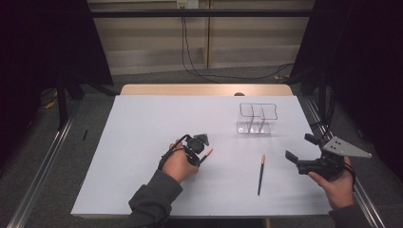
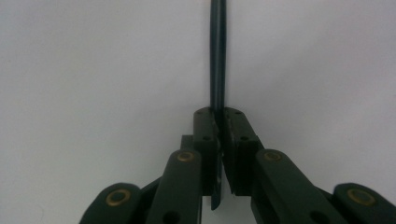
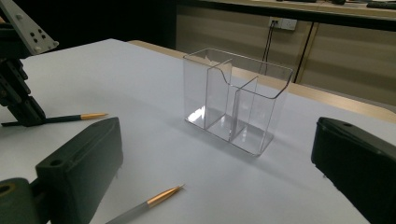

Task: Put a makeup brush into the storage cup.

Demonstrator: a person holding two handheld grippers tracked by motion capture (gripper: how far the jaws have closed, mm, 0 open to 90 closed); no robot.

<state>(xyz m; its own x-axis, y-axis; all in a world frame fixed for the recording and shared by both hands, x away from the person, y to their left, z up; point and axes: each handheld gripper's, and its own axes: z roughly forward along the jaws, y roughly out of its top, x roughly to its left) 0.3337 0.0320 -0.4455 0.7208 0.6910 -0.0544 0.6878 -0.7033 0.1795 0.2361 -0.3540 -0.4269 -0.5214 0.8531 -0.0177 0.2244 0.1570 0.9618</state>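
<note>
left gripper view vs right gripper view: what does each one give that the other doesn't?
Left gripper view alone: close up, the left gripper's pads pressed on the dark shaft of a pen over the white table.

Right gripper view alone: the clear divided holder, empty; a second pen lying loose on the table; the right gripper's jaws standing wide apart with nothing between them.

Both: the gripped pen, seen from the side in the right gripper view with its gold tip free, and the white table.

In the left gripper view the top edge cuts off the pen (image 2: 218, 51) we grip, hiding its tip. In the right gripper view the bottom edge cuts off the second pen (image 3: 144, 206). From above, the clear holder (image 1: 256, 118) is too small to tell its compartments apart.
</note>
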